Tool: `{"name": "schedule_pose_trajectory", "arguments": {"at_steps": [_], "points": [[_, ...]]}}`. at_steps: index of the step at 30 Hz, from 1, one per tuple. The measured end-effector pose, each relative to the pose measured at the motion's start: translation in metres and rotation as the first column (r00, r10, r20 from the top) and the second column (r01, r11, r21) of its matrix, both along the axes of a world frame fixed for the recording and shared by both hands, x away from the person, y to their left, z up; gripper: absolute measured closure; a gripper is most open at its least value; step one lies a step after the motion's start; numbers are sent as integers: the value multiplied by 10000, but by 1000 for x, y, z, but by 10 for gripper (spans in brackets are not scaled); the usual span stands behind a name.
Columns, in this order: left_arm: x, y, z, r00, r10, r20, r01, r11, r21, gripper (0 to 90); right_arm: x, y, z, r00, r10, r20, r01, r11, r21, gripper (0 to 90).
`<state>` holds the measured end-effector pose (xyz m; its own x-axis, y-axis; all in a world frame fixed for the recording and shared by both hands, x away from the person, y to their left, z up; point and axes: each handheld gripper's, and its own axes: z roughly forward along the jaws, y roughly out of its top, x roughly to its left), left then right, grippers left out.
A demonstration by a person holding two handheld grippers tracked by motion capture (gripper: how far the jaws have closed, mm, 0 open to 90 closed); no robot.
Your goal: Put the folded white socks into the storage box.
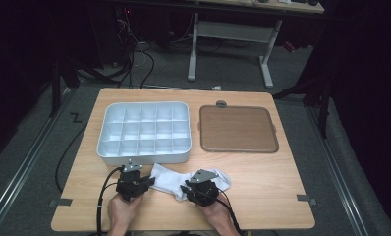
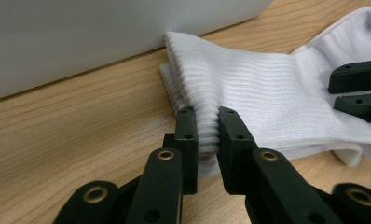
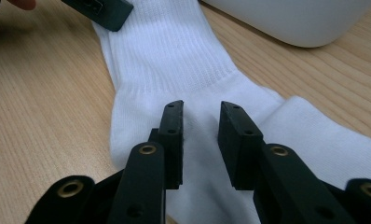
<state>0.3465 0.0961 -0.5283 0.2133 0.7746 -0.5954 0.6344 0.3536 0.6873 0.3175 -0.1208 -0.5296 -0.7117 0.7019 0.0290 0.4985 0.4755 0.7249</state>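
A white ribbed sock (image 1: 170, 175) lies flat on the wooden table (image 1: 262, 182), just in front of the white compartment tray (image 1: 143, 132). My left gripper (image 1: 148, 181) is shut on the sock's ribbed cuff (image 2: 267, 88), with fabric bunched between its jaws (image 2: 207, 116). My right gripper (image 1: 187, 189) rests on the sock's middle (image 3: 165, 56); its jaws (image 3: 201, 112) stand a little apart on the fabric, open. The right gripper's jaws also appear in the left gripper view, at the right edge (image 2: 356, 91).
The tray's white wall (image 2: 81, 37) stands right behind the cuff, with its rounded corner (image 3: 295, 18) also in the right gripper view. A brown flat tray (image 1: 237, 129) lies to the right of the white one. The table's front edge is just behind both hands.
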Motion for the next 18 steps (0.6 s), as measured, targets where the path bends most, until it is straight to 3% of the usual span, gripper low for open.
{"name": "schedule_pose_trajectory", "arguments": {"at_steps": [7,10,18], "points": [[0,5,4,9999,-103,25,104,9995,-299,807,-1,2,0,9999,92,54,-91,9999,-92,681],[0,7,9,9998,-175,19,176,9978,-641,809,-2,4,0,10000,56,58,-55,9999,-99,675],[2,6,35,9970,-655,418,685,9948,-748,809,-3,5,0,10000,70,30,-69,9998,-170,663]]}}
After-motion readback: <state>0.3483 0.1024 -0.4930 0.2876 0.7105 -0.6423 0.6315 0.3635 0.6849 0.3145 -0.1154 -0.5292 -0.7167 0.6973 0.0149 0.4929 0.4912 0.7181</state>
